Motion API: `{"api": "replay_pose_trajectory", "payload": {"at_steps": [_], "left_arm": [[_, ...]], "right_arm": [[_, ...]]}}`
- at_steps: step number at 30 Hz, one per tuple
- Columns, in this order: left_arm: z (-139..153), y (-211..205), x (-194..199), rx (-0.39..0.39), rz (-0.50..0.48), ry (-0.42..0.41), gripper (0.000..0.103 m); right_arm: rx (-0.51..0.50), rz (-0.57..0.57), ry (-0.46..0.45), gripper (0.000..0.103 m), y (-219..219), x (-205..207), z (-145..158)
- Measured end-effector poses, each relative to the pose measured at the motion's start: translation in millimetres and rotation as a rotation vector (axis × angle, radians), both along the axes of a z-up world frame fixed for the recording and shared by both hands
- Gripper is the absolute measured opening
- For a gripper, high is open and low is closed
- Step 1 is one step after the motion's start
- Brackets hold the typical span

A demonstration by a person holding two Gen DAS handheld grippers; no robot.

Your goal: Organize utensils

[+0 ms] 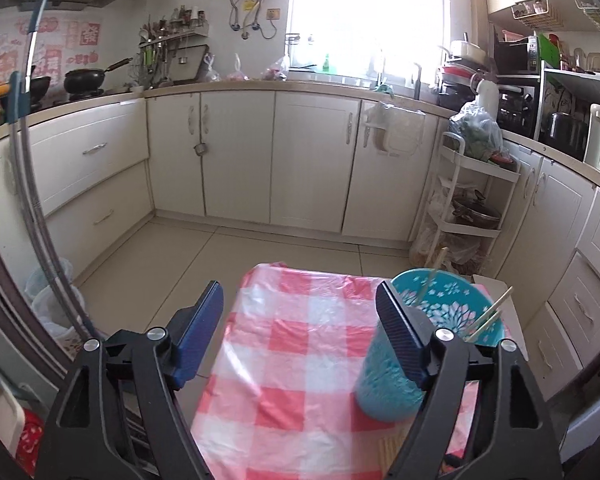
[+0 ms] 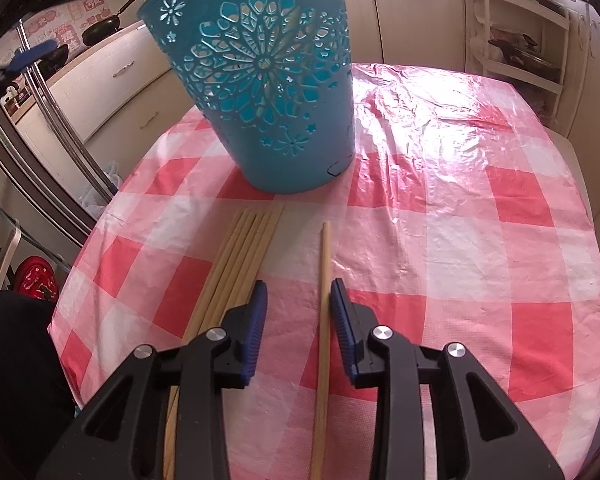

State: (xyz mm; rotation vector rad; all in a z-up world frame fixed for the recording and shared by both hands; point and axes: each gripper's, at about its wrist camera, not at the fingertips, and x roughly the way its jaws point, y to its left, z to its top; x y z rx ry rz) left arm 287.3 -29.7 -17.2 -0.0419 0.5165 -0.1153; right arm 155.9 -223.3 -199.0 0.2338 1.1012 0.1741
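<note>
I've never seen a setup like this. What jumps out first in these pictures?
The teal cutout holder stands upright at the far side of the red-checked tablecloth, with chopsticks already poking from its top. Nearer, a bundle of chopsticks lies flat, and a single chopstick lies between the open jaws of the right gripper.

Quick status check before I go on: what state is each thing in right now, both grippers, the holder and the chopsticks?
Left gripper: open, nothing between its fingers.
Right gripper: partly open, straddling the single chopstick, pads not pressing it.
Teal holder: upright on the checked tablecloth, a few chopsticks already inside.
Chopstick bundle: lying flat, side by side, left of the single one.
</note>
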Motion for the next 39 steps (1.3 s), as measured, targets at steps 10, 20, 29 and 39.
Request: {"api": "replay_pose_trajectory", "payload": {"at_steps": [10, 20, 29, 39], "left_arm": [[-77.0, 67.4, -36.2, 0.011, 0.044, 0.162, 0.080], [-85.8, 46.8, -34.5, 0.021, -0.044, 0.185, 0.085], [-93.8, 39.9, -26.7, 0.007, -0.079, 0.250, 0.085], [-111.6, 52.5, -11.1, -0.067, -0.036, 0.337, 0.085]], "right_arm": [[0.025, -0.058, 0.018, 0.031, -11.1, 1.1, -0.2], [-0.087, -0.069, 0.006, 0.017, -4.6, 2.7, -0.1], [-0.210, -0.028, -0.027, 0.013, 8.2, -0.3, -0.8], [-0.093, -0.086, -0.006, 0.006, -10.0, -3.9, 0.5]]}}
